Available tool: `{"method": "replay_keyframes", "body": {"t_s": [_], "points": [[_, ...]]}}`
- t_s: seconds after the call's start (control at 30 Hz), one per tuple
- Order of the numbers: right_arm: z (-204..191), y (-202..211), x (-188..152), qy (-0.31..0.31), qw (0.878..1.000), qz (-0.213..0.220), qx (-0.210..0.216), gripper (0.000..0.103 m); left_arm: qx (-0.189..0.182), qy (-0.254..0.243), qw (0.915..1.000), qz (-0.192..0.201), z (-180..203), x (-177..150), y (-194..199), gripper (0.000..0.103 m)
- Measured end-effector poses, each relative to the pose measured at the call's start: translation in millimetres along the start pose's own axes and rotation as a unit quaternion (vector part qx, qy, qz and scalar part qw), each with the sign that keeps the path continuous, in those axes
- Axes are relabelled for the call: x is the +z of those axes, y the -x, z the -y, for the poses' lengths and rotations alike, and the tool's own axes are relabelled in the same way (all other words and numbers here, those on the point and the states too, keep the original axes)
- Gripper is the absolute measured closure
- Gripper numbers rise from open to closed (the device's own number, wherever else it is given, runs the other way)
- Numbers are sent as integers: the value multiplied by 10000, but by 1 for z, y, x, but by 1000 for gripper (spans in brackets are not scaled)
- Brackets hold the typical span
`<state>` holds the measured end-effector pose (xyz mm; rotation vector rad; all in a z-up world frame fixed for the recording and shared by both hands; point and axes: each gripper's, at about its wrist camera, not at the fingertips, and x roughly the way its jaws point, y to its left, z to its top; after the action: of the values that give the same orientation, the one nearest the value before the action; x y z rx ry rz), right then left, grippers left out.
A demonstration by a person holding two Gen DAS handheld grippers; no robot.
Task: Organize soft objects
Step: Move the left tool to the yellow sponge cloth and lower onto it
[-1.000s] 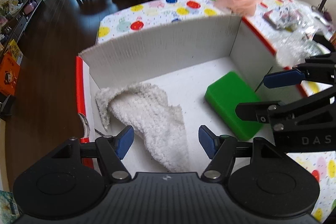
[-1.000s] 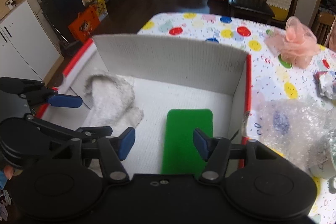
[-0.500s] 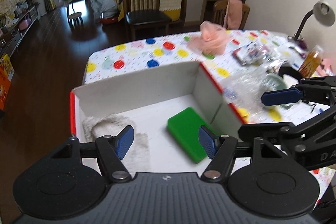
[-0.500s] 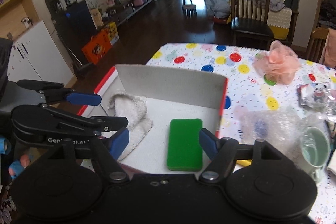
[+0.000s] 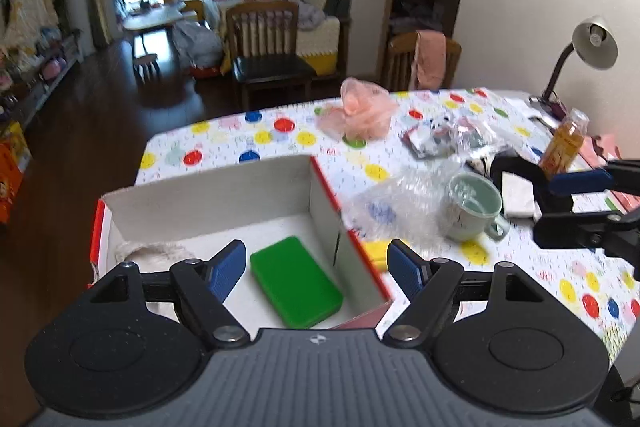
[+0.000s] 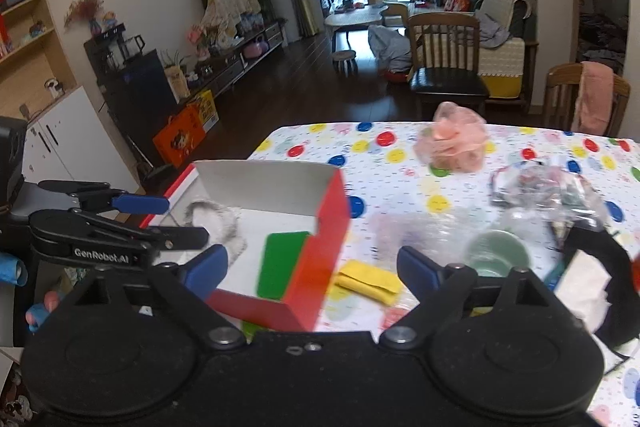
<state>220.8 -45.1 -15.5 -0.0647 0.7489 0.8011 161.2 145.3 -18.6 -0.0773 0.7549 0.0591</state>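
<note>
A red-and-white cardboard box stands at the table's near left corner. Inside lie a green sponge and a white fluffy towel. My left gripper hangs above the box with nothing between its blue pads, its jaws opening. My right gripper is raised beside the box's red corner, its jaws opening too and empty. A yellow cloth lies right of the box. A pink mesh pouf sits further back on the dotted tablecloth.
Crumpled bubble wrap, a pale green mug, a plastic packet, a black holder with white tissue, a juice bottle and a desk lamp crowd the right side. Chairs stand behind the table.
Both grippers rose and pulled back out of the box, and both jaws widened. The views tilted up, so the table's right side and the room now show.
</note>
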Motion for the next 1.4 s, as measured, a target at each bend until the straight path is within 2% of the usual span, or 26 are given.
{"method": "replay_keyframes", "body": {"t_s": [0.1, 0.17, 0.33, 0.53, 0.73, 0.87, 1.1, 1.3, 1.4], "points": [[24, 15, -8, -68, 10000, 68, -3, 7, -5, 83, 9999, 92, 20, 1, -1, 25], [39, 23, -13, -114, 9999, 113, -19, 5, -23, 97, 9999, 112, 34, 2, -3, 20], [76, 36, -25, -139, 9998, 117, -42, 1, -2, 85, 9999, 105, 68, 0, -15, 19], [112, 39, -42, 19, 9999, 73, -117, 0, -20, 560, 9979, -323, 102, -6, -45, 19], [150, 34, -57, 110, 9997, -103, -184, 0, 170, 1126, 9914, -641, 124, -10, -78, 19], [168, 29, -65, 234, 9992, -218, -241, 0, 337, 1616, 9821, -902, 129, -11, -101, 19], [197, 20, -70, 175, 9992, -331, -166, 0, 652, 2299, 9656, -1029, 126, -4, -127, 19], [211, 9, -70, 188, 9988, -409, -191, 0, 897, 2992, 9439, -1071, 121, 2, -147, 19], [219, 4, -68, 205, 9986, -438, -214, 1, 1235, 3347, 9280, -1077, 117, 3, -156, 19]]}}
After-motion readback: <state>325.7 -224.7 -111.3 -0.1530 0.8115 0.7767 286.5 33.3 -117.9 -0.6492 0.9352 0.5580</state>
